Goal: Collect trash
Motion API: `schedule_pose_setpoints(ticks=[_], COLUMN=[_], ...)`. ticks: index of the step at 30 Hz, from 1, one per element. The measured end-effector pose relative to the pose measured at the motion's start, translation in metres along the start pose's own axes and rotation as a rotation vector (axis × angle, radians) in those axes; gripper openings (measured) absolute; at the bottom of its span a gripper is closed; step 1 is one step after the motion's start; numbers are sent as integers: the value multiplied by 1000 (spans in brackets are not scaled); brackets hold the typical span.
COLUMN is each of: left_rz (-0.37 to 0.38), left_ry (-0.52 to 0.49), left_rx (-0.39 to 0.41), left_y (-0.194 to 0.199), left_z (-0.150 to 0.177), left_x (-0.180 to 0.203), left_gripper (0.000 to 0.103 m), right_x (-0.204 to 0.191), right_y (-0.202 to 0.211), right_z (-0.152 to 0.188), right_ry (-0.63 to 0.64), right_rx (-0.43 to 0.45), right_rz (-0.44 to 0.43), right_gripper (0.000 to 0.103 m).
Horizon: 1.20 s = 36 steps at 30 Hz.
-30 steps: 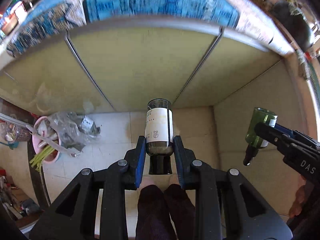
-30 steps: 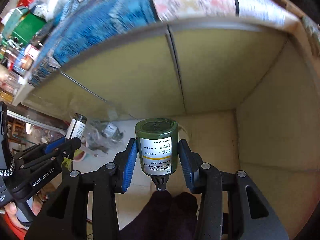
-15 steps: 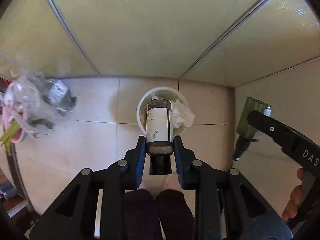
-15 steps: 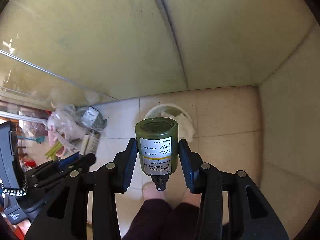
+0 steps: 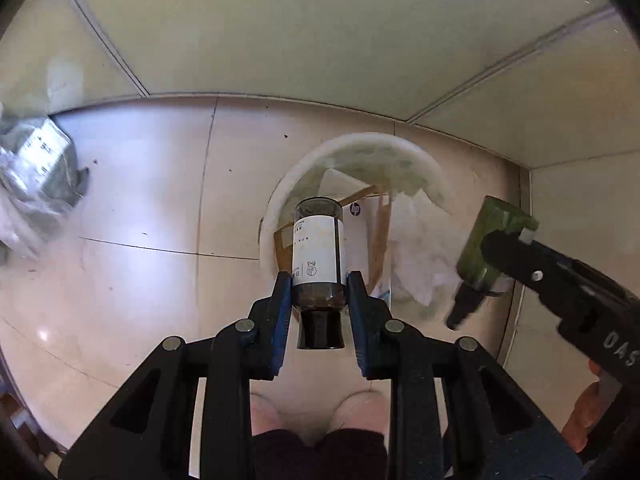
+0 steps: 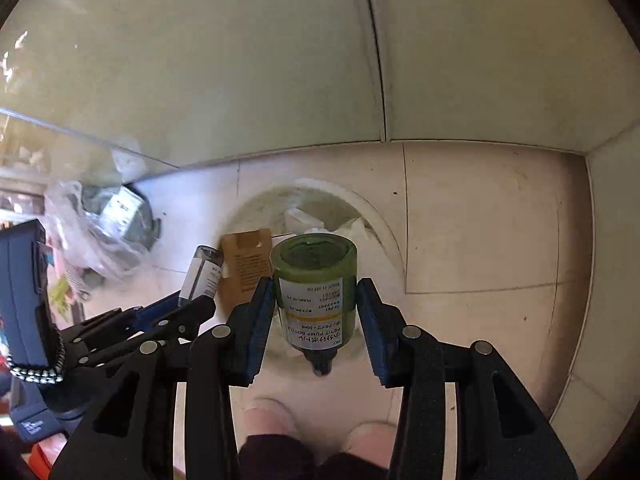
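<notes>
Pale glossy floor tiles (image 5: 152, 184) meet cream cabinet doors (image 5: 280, 32) beyond both grippers. Directly ahead of them stands a round white waste bin (image 5: 276, 200), already holding a brown cardboard box (image 6: 244, 264) and crumpled white paper (image 5: 420, 256). The left gripper (image 5: 319, 292) pinches a dark glass bottle with a white label (image 5: 319, 248), base forward, above the bin. The right gripper (image 6: 316, 308) clamps a green plastic pump bottle (image 6: 314, 280) likewise, apparently so that each bottle drops straight in upon release.
</notes>
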<state>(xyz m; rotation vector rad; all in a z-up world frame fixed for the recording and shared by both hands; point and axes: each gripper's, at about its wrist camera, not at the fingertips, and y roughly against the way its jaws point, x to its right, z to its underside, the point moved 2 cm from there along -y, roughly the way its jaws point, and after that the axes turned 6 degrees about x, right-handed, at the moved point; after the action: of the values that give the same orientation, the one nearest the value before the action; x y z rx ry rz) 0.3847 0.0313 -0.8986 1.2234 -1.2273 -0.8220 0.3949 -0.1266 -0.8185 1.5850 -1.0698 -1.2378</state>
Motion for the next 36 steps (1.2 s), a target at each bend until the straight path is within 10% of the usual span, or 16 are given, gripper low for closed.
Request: schedule_pose_setpoints(ticks=[10,19,27,36], left_rz=[19,-36,-66,-36], left_ry=[-32,-68,-142,-204], left_rx=[-43,-7,109,433], left_y=[-18,45,210,491], left_z=[4,5,-2,-5], left_x=[6,18,60,139], left_gripper=[27,28,28,29], right_x=[7,6,-38,-102], right_y=[-30,13,187,465], right_z=[1,1,-17,-29], right_ry=[41,27,121,213], right_rx=[-76,-94,37,358], right_rz=[-4,-5,15,-2], right_gripper=[39,40,40,40])
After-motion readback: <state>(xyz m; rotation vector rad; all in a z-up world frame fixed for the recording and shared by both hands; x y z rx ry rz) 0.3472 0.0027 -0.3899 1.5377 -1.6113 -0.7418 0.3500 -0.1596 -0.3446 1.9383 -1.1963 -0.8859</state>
